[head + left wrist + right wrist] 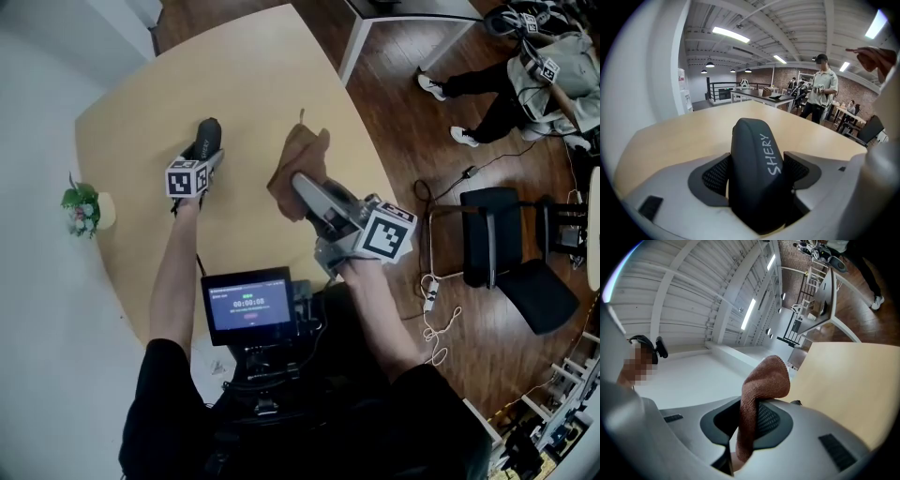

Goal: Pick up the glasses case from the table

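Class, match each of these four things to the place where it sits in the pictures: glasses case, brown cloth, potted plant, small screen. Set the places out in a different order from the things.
Things
1. glasses case
2. brown cloth
3. potted plant
4. small screen

Places
A. at the left edge of the table in the head view
B. pinched in the jaws of the right gripper
C. close in front of the person's chest
D. gripped in the jaws of the left gripper

Pairs: 1-D, 2-B, 3-A, 4-C
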{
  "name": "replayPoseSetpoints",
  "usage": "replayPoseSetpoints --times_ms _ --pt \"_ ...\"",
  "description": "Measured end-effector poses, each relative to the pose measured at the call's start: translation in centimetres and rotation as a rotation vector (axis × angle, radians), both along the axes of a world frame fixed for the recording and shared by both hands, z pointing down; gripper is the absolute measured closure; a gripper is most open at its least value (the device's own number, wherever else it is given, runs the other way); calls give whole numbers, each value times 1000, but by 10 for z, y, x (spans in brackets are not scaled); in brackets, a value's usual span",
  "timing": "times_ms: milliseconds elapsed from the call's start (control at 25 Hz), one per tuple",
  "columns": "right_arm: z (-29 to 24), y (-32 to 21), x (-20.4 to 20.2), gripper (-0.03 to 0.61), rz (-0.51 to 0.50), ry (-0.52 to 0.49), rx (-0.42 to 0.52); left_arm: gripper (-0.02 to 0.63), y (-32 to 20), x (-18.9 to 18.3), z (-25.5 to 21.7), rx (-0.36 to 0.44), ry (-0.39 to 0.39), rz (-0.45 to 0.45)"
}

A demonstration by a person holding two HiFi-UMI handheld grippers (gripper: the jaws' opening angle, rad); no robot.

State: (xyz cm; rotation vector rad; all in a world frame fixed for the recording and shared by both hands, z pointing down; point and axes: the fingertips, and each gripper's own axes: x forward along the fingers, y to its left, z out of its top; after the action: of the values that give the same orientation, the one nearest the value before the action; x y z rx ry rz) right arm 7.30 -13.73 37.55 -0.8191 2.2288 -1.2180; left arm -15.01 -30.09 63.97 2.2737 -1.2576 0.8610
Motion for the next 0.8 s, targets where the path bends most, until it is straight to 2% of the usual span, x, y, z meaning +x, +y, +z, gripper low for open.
replayPoseSetpoints --times_ms 200,400,560,800 --pt "-14 -3 -4 518 -25 -20 30 244 -9 22 -67 94 207 -8" --pt "-5 -4 2 518 -19 12 38 244 -6 41 -109 171 327 8" --pt "-11 -6 1 518 -35 0 61 244 -6 51 -157 230 484 11" --pt "-24 -10 0 518 -49 0 85 244 -3 56 -224 323 664 18"
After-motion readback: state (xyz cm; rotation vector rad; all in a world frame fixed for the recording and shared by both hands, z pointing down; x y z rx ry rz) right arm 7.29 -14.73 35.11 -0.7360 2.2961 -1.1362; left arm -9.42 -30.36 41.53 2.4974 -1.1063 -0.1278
